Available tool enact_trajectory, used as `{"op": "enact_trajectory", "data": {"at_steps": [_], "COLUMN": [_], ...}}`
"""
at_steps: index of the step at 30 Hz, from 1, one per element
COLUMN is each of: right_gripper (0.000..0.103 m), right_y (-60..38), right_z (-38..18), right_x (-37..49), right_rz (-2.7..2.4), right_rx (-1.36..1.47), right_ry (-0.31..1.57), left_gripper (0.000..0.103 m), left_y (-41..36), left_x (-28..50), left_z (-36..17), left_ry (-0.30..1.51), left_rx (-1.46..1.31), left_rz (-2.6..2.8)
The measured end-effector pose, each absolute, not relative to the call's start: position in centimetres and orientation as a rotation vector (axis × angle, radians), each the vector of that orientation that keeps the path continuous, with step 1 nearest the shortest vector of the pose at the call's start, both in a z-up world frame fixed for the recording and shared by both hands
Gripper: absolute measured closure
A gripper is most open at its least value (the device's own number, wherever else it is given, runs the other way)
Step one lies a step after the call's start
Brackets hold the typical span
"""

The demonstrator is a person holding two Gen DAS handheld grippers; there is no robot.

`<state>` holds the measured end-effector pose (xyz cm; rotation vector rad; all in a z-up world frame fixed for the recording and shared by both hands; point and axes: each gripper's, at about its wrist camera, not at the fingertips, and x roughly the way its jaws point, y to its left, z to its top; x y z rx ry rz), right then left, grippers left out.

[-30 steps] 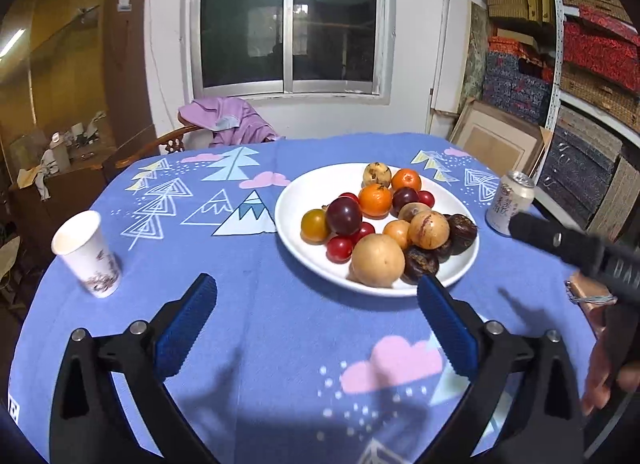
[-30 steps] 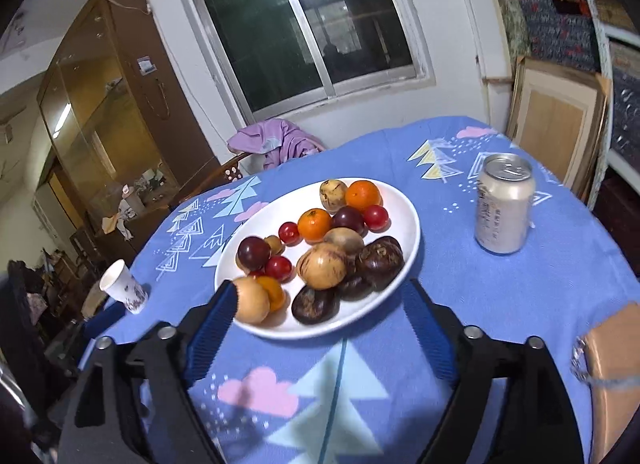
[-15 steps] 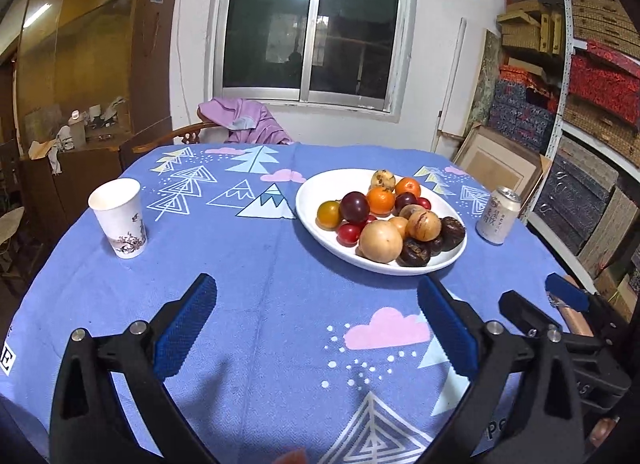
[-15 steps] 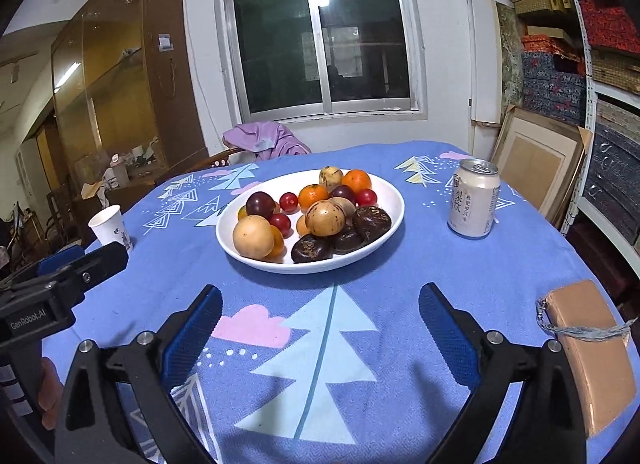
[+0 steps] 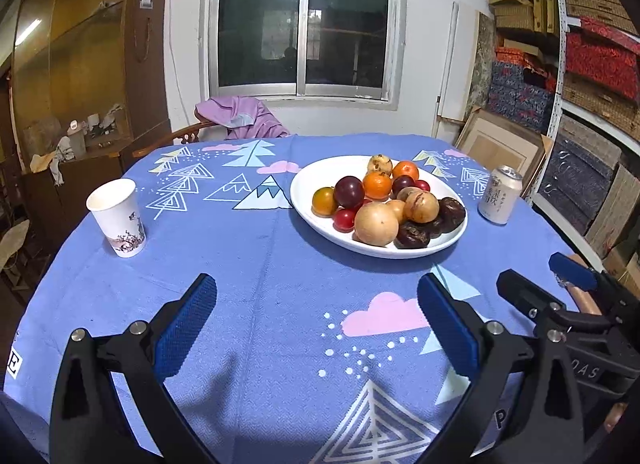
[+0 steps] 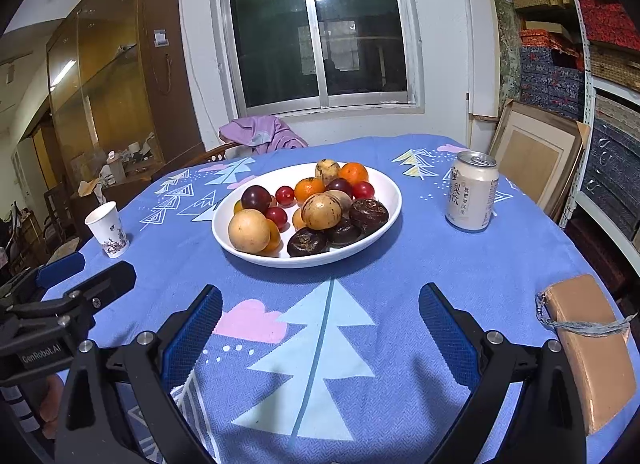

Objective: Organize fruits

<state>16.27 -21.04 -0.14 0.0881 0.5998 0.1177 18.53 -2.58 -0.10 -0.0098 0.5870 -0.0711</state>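
Both tongs hang released and empty over the near edge of the blue cloth, the left gripper (image 5: 316, 320) and the right gripper (image 6: 320, 324) each well short of the white plate (image 6: 384, 180) that sits mid-table; the fruits (image 6: 308, 210) are heaped on it, touching one another. They look light, round and smooth, so likely to roll or slip; the dark wrinkled ones (image 6: 306, 242) at the near rim seem soft and bruisable. I'd pinch the big tan fruit (image 6: 249, 230) gently across its widest middle.

Both hand-held grippers have drawn back from the fruit plate (image 6: 384, 188) (now farther off); the right hand-held gripper (image 6: 320, 328) levelled, jaws just opened wider, empty.
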Motion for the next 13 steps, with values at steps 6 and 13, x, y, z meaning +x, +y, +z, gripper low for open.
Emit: {"op": "enact_trajectory", "data": {"at_steps": [6, 13], "right_gripper": [0.003, 0.003], "right_y": [-21.18, -21.4], "right_z": [-0.2, -0.19], "right_x": [16.32, 16.38], "right_rz": [0.109, 0.104], "right_rx": [0.096, 0.105], "right_ry": [0.608, 0.614], "left_gripper": [0.004, 0.004], "left_y": [-3.04, -3.3], "left_x": [18.31, 18.3], "left_z": [-0.08, -0.21], "left_ry": [0.575, 0.579], "left_rx": [0.01, 0.026], "left_rz": [-0.087, -0.084]}}
